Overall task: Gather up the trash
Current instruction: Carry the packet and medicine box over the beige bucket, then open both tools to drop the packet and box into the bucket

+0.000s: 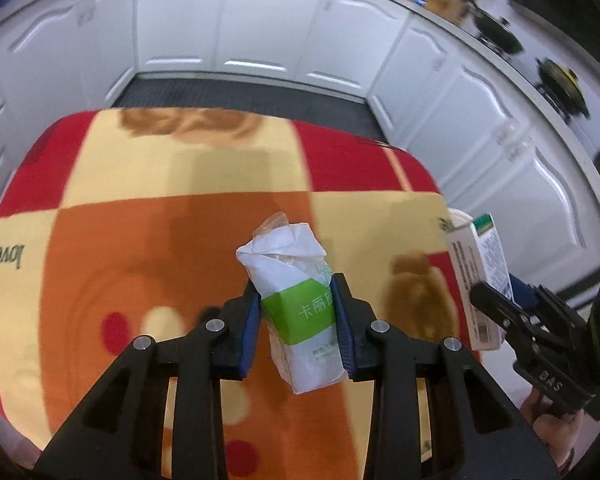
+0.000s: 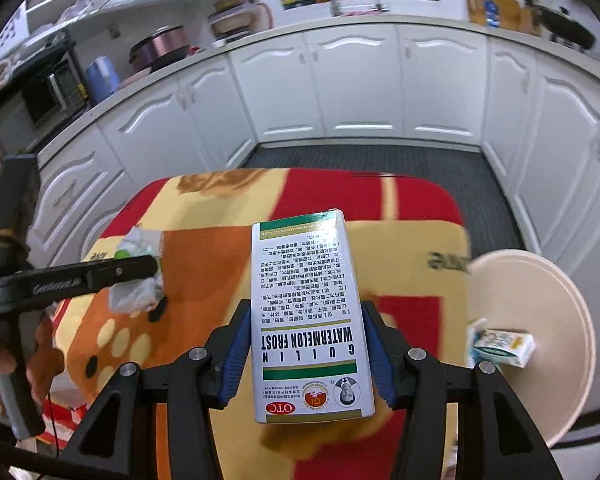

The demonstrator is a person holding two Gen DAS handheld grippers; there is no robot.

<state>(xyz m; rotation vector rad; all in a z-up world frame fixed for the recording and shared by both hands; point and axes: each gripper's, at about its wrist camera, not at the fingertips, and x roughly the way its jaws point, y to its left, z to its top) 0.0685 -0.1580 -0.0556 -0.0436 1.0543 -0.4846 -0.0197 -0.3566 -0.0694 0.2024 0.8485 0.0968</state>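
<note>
The left hand-held gripper (image 1: pixel 298 320) is closed on a crumpled white and green wrapper (image 1: pixel 296 304), held above the blanket-covered surface (image 1: pixel 140 220). The right hand-held gripper (image 2: pixel 306 354) is clamped on a flat medicine box (image 2: pixel 306 316), its blue pads pressing on the long edges, also held over the surface.

The wrapper is soft and thin, and the pads seem to pinch it only at its green band, so it could crush further and slip out on the way. The box is smooth card held by its narrow edges; a quick swing or tilt might let it slide or twist between the pads. The two grippers work close together, so a shared approach could make them collide.

In the right wrist view, a round pale bin (image 2: pixel 556 280) sits off the surface's edge at about 3 o'clock from the box. One small white and green carton (image 2: pixel 502 346) lies inside it. A drop made short of the rim would land on the blanket or the floor.
</note>
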